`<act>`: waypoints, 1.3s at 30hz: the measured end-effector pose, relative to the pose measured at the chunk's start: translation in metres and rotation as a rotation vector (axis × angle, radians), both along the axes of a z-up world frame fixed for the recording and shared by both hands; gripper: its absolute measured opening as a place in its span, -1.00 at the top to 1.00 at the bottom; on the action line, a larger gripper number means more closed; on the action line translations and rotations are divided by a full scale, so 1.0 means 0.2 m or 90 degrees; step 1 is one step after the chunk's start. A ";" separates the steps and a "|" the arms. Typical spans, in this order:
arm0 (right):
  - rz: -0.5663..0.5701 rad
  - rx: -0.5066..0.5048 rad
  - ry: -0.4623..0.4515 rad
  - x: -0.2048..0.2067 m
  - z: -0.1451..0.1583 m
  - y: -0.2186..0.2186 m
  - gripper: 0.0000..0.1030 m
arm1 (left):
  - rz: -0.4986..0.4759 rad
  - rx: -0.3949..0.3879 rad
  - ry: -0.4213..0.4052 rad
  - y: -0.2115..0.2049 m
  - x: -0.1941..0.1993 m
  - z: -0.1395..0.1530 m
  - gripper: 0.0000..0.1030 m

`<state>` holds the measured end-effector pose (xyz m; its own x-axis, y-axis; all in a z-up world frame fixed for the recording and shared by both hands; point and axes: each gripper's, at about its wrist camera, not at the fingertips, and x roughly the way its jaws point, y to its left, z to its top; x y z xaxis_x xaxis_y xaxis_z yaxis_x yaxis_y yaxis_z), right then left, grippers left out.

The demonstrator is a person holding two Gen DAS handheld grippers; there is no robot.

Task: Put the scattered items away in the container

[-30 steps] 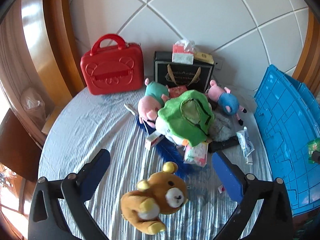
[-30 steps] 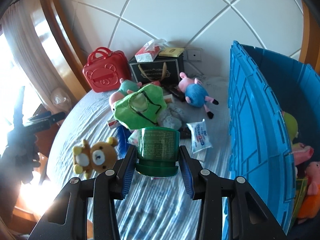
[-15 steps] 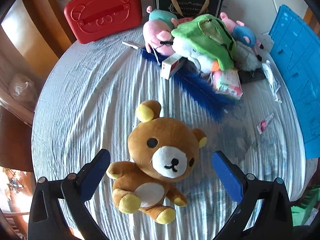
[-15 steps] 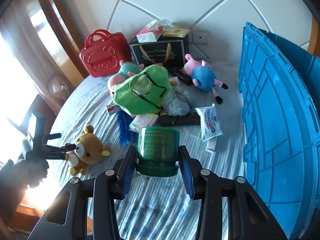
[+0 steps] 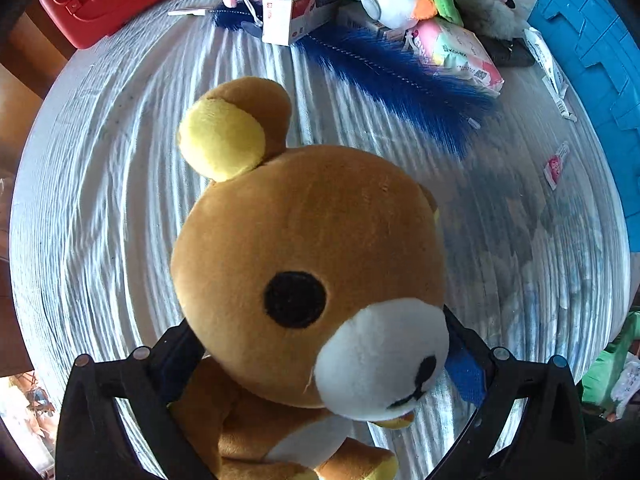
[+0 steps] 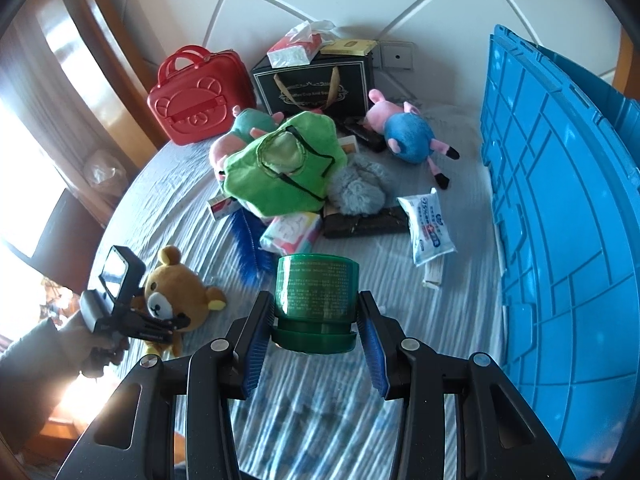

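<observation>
The right hand-held gripper (image 6: 316, 330) is clenched on a green jar (image 6: 316, 294), held above the bed (image 6: 460, 300) and not yet over the blue crate (image 6: 560, 216). The left hand-held gripper (image 5: 320, 364) straddles the teddy bear (image 5: 312, 264) (closure cannot be told). Most items remain scattered, so the task appears far from done.
</observation>
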<state>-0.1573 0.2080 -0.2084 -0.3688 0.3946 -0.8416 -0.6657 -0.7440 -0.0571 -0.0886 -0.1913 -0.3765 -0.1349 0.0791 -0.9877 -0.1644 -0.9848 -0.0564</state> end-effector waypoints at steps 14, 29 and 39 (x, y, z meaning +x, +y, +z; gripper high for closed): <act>0.028 0.012 0.012 -0.03 0.06 -0.07 0.20 | 0.047 -0.031 0.069 0.04 0.13 0.34 -0.59; 0.069 0.038 0.054 0.10 0.28 -0.10 0.20 | 0.085 -0.047 0.245 0.21 0.05 1.10 -0.59; 0.068 0.069 0.107 0.28 0.53 -0.04 0.20 | 0.050 -0.050 0.344 0.52 0.02 1.49 -0.59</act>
